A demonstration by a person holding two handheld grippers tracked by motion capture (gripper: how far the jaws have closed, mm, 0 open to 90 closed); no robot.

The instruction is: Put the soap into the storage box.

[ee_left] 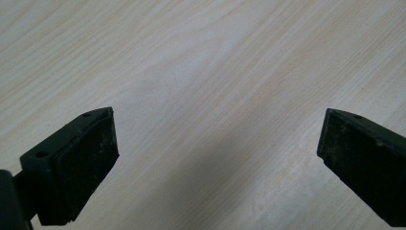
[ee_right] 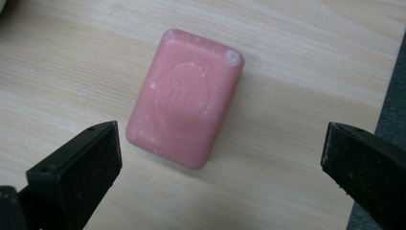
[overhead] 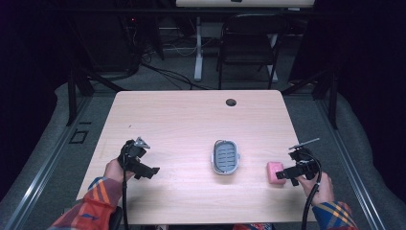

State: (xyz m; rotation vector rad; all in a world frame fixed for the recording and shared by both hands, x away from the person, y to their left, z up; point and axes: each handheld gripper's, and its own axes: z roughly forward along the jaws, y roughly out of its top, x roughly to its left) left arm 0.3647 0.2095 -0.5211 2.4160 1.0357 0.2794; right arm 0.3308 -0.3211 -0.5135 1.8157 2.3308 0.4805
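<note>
A pale wooden table point(overhead: 191, 115) stands in a dark room, with a folding chair point(overhead: 249, 43) and loose cables on the floor behind it. From the high view, my right gripper point(overhead: 283, 175) sits near the table's right edge, its tips just beside a pink bar of soap point(overhead: 274, 171); from up there I cannot quite tell whether they touch it. My right gripper view settles that: the soap point(ee_right: 184, 98) lies flat on the wood ahead of my jaws, which stand wide apart, with bare table between each pad and the bar. That close view also shows an oval stamp pressed into the soap's top and pale flecks on its surface, which the high view blurs away. A grey soap dish point(overhead: 225, 156) rests at the table's middle, well apart from the bar. My left gripper point(overhead: 147, 170) hovers at the left, and its own view shows its jaws spread wide over bare wood grain.
</note>
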